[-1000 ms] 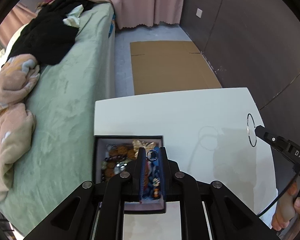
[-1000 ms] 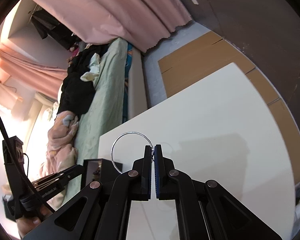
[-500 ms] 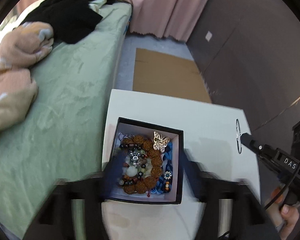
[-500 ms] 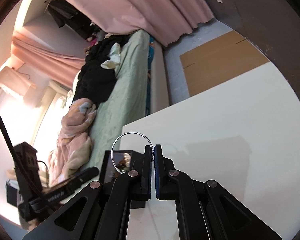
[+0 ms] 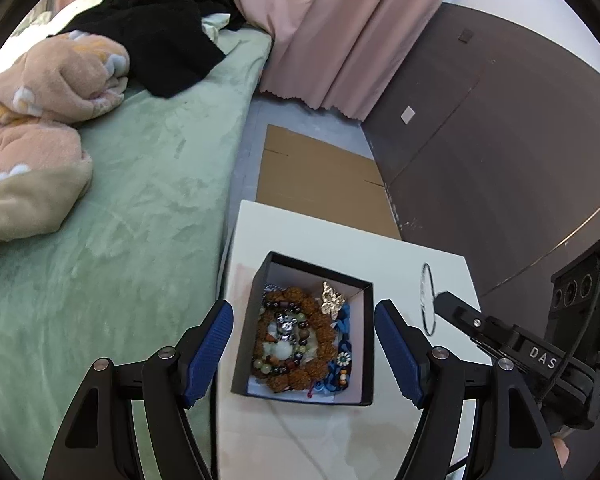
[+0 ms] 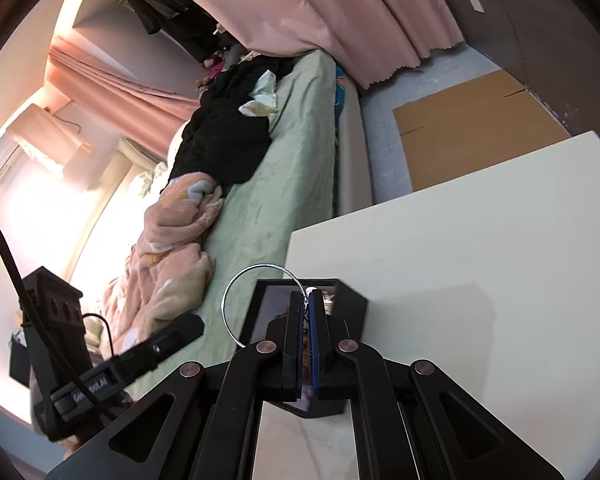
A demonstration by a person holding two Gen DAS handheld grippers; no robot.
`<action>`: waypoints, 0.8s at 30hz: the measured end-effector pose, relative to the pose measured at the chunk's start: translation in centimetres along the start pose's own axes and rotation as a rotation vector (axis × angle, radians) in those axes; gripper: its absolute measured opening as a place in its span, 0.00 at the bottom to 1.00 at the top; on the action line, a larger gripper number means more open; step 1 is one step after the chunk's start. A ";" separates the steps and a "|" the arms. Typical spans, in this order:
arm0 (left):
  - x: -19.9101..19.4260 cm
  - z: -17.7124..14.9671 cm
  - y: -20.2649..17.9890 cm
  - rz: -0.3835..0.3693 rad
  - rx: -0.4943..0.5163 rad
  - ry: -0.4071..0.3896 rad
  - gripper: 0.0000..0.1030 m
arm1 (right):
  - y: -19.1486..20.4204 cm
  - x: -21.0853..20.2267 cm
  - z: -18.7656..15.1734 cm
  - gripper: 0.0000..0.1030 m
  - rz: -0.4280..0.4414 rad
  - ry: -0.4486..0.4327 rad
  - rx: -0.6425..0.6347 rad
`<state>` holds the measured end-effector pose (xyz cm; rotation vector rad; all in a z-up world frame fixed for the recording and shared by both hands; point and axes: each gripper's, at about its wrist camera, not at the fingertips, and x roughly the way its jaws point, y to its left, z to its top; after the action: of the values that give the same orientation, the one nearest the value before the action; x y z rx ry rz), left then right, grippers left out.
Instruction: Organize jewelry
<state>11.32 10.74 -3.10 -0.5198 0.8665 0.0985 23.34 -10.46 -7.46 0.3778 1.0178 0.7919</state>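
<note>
Black open-topped cardboard jewelry box [image 5: 364, 288], near the bed-side edge of the white table [image 5: 380, 248], holding brown bead bracelets [image 5: 320, 320], a gold butterfly brooch [image 5: 332, 300] and blue beaded strands [image 5: 342, 354], contents seen only by the left wrist camera. Left claw [image 5: 303, 342] spread wide above the box, empty; right claw [image 6: 309, 300] pressed together on a thin silver wire hoop [image 6: 236, 292] above the box's right side. White "DAS" lettering legible on the right claw's body in the left view; the corresponding label in the right view blurred.

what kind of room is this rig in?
Most likely a bedroom in a home. A bed with a green cover carries a pink blanket and black clothes, pink curtains hang to the floor, and a jewelry box sits on a white table.
</note>
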 end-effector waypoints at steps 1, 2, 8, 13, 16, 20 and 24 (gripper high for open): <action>-0.2 0.0 0.3 -0.004 -0.004 -0.005 0.72 | 0.3 0.4 -0.1 0.03 0.003 0.001 0.003; -0.6 0.1 0.5 -0.004 -0.007 -0.015 0.72 | 0.4 0.8 -0.1 0.03 0.005 0.003 0.005; -1.8 0.5 2.1 0.000 -0.018 -0.049 0.72 | 1.7 3.2 -0.8 0.05 0.000 0.060 -0.007; -2.9 0.5 3.1 -0.004 -0.024 -0.071 0.75 | 1.9 3.9 -1.4 0.59 -0.069 0.102 -0.031; -3.8 0.1 3.2 -0.004 -0.017 -0.099 0.85 | 1.8 2.4 -1.4 0.60 -0.064 0.086 -0.047; -4.9 -0.4 2.8 -0.006 -0.001 -0.129 0.88 | 1.6 0.3 -2.0 0.62 -0.123 0.062 -0.081; -5.9 -1.4 1.8 -0.005 0.035 -0.150 0.90 | 1.9 -1.6 -2.9 0.63 -0.152 0.040 -0.113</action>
<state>5.96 12.41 -0.14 -0.4752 0.7191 0.1165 19.55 -10.57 -6.74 0.1861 1.0210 0.7186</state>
